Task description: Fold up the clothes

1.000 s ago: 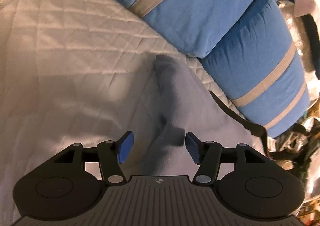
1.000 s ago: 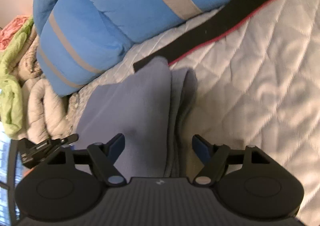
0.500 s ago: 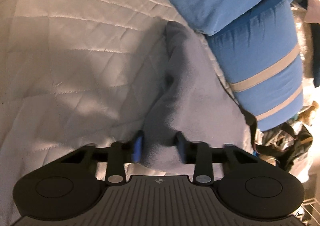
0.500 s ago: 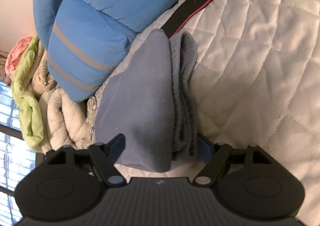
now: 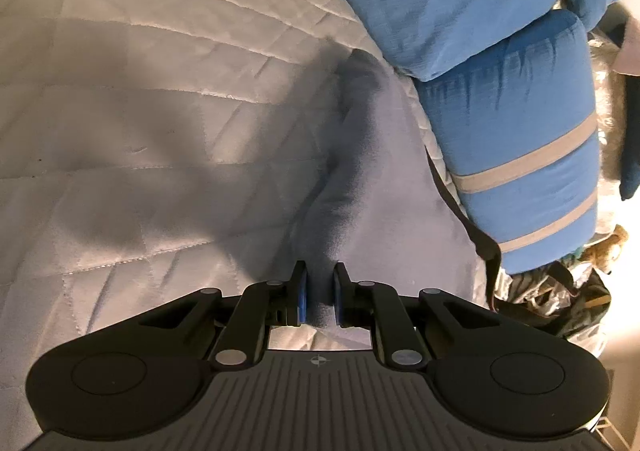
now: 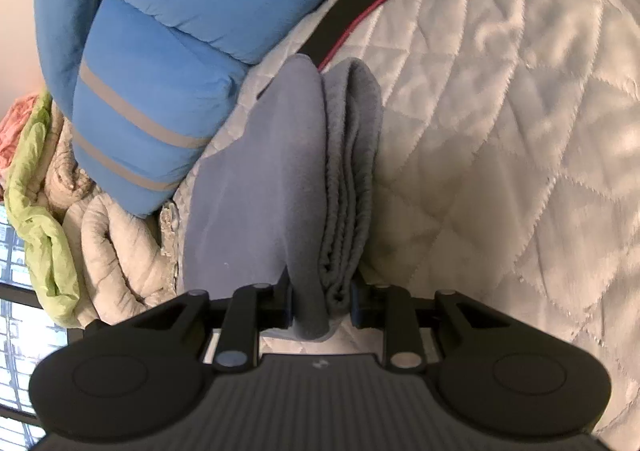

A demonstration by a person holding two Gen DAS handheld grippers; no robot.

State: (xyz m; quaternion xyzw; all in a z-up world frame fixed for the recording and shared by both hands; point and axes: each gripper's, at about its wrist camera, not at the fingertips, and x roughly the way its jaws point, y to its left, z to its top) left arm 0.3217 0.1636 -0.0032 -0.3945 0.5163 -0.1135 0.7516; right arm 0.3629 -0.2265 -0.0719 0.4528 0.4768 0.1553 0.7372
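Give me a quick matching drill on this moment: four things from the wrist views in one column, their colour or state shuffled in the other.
Things:
1. left gripper
2. folded fleece garment
3. quilted bed cover
4. rolled bedding

States:
A. blue with grey stripes
B. off-white, diamond-stitched
C. shut on a fold of cloth
D. grey-blue, layered edges stacked

Pairs: 1-C, 2-D, 3-B, 4-A

A grey-blue fleece garment (image 6: 256, 187) lies on a white diamond-quilted bedspread (image 6: 500, 131), beside bright blue cushions with beige stripes (image 6: 168, 63).
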